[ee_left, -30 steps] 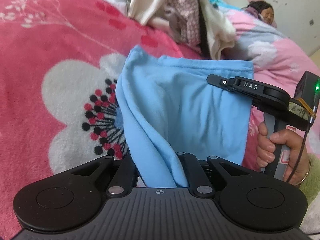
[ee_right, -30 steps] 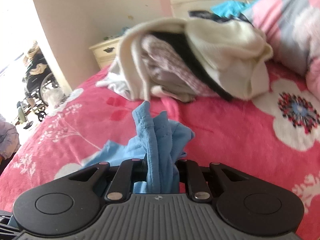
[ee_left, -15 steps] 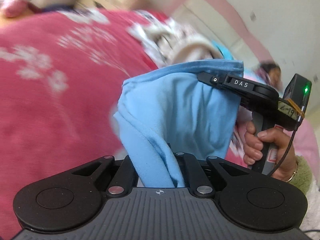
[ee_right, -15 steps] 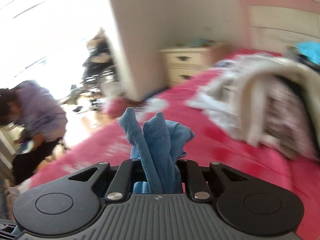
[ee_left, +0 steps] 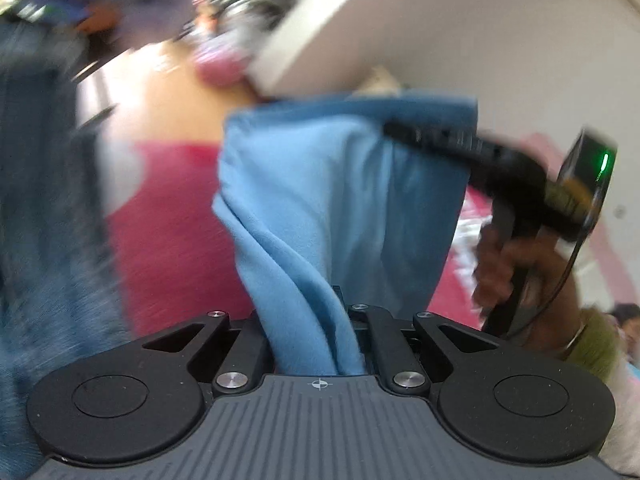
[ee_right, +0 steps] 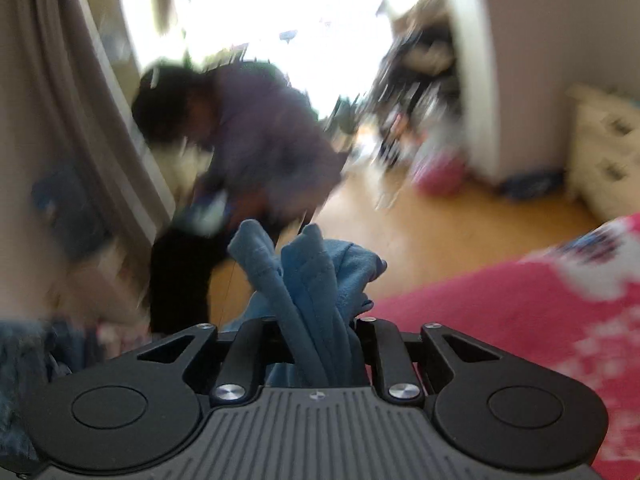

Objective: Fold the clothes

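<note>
both tongs, the left gripper [ee_left: 316,344] and the right gripper [ee_right: 320,356], pinch the blue shirt [ee_left: 340,184], so keep it pulled flat and lay it down slowly on the pink bed [ee_right: 500,312].

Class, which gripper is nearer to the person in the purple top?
Right, probably. The right gripper points almost straight at the person, who looms large ahead of it. From the left gripper the person is only a blur up and off to the left.
</note>
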`<action>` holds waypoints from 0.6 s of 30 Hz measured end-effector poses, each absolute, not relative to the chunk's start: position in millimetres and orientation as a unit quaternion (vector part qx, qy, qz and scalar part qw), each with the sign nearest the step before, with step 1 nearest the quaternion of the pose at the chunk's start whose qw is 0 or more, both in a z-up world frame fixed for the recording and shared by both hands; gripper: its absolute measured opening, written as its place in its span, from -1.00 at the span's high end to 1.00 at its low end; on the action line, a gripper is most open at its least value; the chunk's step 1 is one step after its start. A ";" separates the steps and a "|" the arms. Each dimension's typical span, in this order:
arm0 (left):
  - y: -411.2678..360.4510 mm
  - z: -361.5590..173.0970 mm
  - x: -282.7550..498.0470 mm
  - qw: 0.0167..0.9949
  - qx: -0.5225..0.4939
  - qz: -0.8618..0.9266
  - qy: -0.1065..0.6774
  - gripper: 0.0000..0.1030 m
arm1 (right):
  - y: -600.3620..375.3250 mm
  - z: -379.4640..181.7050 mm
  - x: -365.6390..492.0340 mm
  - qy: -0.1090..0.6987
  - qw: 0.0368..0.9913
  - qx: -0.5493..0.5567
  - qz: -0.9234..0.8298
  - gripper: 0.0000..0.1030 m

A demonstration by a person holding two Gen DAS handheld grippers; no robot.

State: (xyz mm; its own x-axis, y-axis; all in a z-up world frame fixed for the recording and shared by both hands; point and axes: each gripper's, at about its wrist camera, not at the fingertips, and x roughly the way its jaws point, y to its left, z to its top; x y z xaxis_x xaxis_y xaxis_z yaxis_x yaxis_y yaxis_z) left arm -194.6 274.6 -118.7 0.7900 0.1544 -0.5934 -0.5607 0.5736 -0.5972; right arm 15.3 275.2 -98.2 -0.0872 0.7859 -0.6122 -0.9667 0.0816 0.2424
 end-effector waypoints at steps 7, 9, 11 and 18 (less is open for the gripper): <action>252.8 -129.5 -161.6 0.860 -0.330 0.249 0.299 0.90 | 242.7 -111.7 67.2 0.401 0.676 -0.075 0.614 0.10; 255.1 -128.5 -162.8 0.857 -0.334 0.247 0.306 0.90 | 202.8 -99.8 96.4 0.414 0.689 -0.011 0.595 0.05; 259.4 -126.1 -170.6 0.856 -0.334 0.244 0.311 0.90 | 157.9 -100.7 118.5 0.447 0.683 0.031 0.577 0.00; 262.6 -126.8 -173.9 0.848 -0.334 0.247 0.329 0.90 | 86.2 -157.6 101.0 0.562 0.615 -0.006 0.553 -0.02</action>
